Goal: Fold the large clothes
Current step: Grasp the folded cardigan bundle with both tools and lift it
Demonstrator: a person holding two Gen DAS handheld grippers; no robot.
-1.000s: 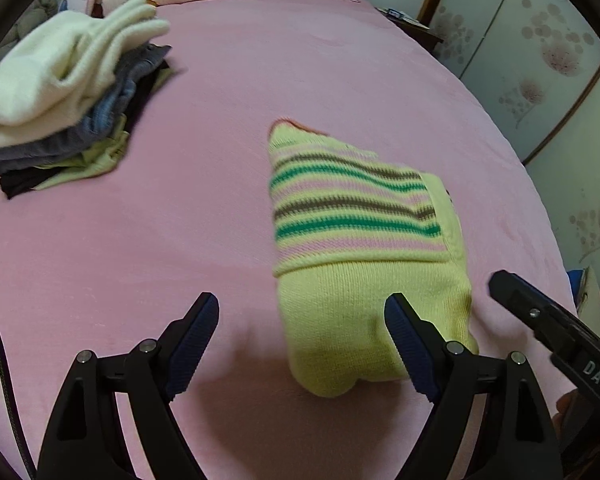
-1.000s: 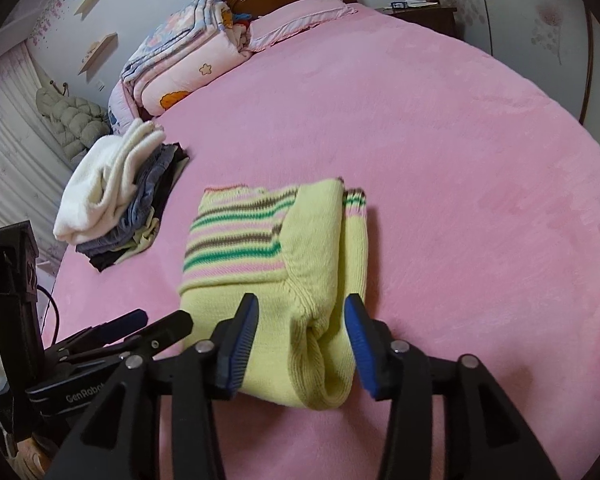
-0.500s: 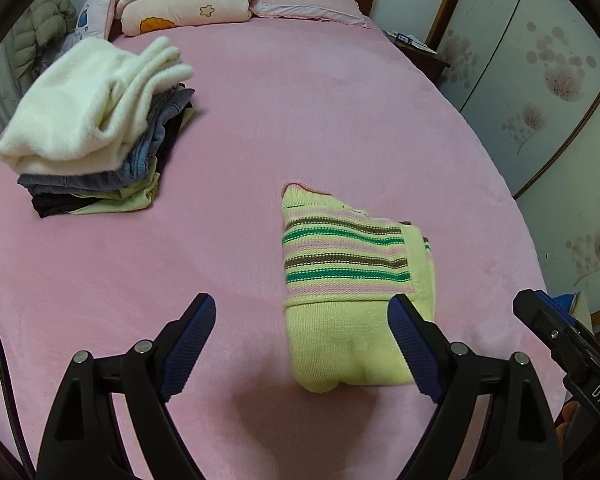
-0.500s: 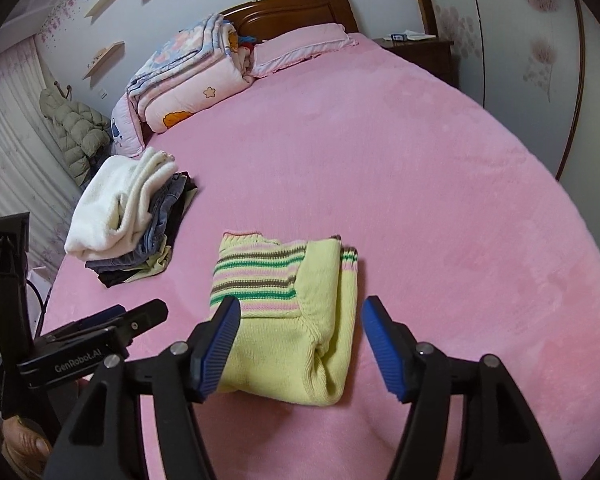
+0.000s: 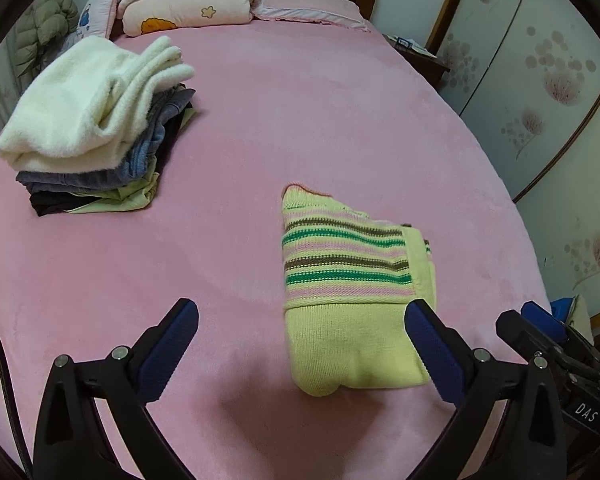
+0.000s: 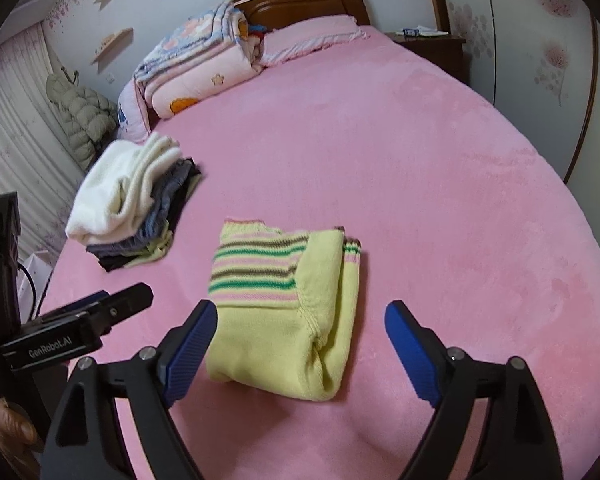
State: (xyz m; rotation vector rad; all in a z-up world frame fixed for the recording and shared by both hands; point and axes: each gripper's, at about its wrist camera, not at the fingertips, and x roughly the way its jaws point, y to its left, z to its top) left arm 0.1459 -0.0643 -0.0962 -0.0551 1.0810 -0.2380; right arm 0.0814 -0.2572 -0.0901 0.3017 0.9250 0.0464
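- Yellow striped sweater [image 5: 352, 300] sits folded on the pink bed [image 5: 300, 120], left tongs [image 5: 300, 352] spread wide and empty just in front; clothes pile [image 5: 96, 132] well off to the left.
- Right view: right tongs [image 6: 300, 352] also wide apart, holding nothing, sweater [image 6: 284, 304] right ahead of them.

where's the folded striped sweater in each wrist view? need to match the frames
Left wrist: striped sweater lies right of centre, low in the frame, just left of the gripper's right finger.
Right wrist: striped sweater lies at centre, low in the frame, between the open fingers' tips.
Shared landmark: the stack of folded clothes, white one on top, up and to the left of the sweater in both views.
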